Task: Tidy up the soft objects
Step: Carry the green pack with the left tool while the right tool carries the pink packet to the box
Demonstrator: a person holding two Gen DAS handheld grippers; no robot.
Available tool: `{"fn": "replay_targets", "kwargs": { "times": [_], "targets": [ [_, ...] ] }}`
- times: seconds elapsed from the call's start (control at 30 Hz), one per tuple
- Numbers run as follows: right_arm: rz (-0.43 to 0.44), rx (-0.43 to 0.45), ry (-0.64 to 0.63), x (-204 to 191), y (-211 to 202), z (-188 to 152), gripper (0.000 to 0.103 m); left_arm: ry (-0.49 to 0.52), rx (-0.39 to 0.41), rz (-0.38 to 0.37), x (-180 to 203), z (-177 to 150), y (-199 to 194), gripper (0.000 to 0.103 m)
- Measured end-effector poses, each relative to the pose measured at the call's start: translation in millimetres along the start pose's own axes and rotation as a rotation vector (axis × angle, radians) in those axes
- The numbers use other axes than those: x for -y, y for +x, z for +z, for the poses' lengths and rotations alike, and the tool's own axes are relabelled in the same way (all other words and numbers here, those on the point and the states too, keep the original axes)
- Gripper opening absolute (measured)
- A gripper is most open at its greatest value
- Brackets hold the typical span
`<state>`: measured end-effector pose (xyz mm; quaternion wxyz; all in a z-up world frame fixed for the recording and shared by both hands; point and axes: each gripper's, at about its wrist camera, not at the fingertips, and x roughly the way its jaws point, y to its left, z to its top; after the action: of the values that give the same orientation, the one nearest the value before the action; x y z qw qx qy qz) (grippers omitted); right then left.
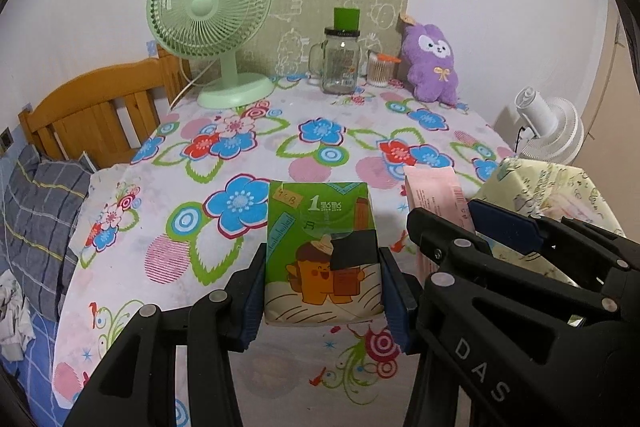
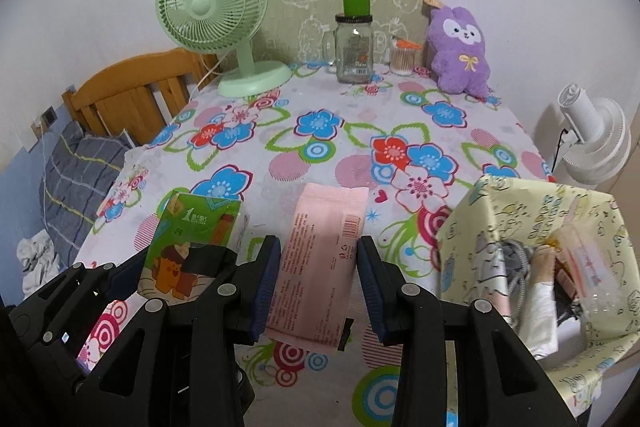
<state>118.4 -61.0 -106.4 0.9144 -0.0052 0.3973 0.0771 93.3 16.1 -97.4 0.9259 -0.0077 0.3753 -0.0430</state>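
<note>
My left gripper (image 1: pixel 322 291) is shut on a green tissue pack (image 1: pixel 322 251) with a cartoon print, both pads pressed on its sides above the flowered tablecloth (image 1: pixel 240 131). The pack also shows in the right wrist view (image 2: pixel 192 247). My right gripper (image 2: pixel 318 279) stands open around a pink packet (image 2: pixel 320 259); its left pad touches the packet, its right pad stands apart. The pink packet shows in the left wrist view (image 1: pixel 436 195). A purple plush toy (image 2: pixel 460 51) sits at the table's far right.
A pale yellow fabric box (image 2: pixel 520 227) holding clothes and bags stands at the near right. A green desk fan (image 2: pixel 216 15), a glass jar (image 2: pixel 354 47) and a cotton swab cup (image 2: pixel 402 57) stand at the back. A wooden bed frame (image 2: pixel 132 95) is left; a white fan (image 2: pixel 596 139) is right.
</note>
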Motion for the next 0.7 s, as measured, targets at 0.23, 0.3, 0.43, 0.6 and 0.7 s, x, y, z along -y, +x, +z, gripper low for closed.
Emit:
{"fn": "replay_targets", "kwargs": {
  "times": [0.23,0.3,0.43,0.6,0.7],
  "targets": [
    [0.0,0.042,0.011,7.6,-26.0,0.9,0.042,0.014,0.037,-0.001,12.0,4.2,-19.4,0.052],
    [-0.002,0.052,0.013,10.8,-32.6,1.6,0.042,0.017,0.046,-0.002,16.0,5.4,-24.4,0.052],
    [-0.003,0.072,0.016,15.7,-45.1,2.4,0.042,0.024,0.066,-0.002,23.9,8.6,-34.3,0.052],
    [-0.005,0.1,0.018,23.0,-60.7,3.0,0.042,0.028,0.089,-0.004,32.9,11.4,-44.7,0.052],
    [-0.008,0.113,0.02,28.2,-69.1,3.4,0.042,0.033,0.099,-0.008,39.7,12.6,-50.4,0.052]
  ]
}}
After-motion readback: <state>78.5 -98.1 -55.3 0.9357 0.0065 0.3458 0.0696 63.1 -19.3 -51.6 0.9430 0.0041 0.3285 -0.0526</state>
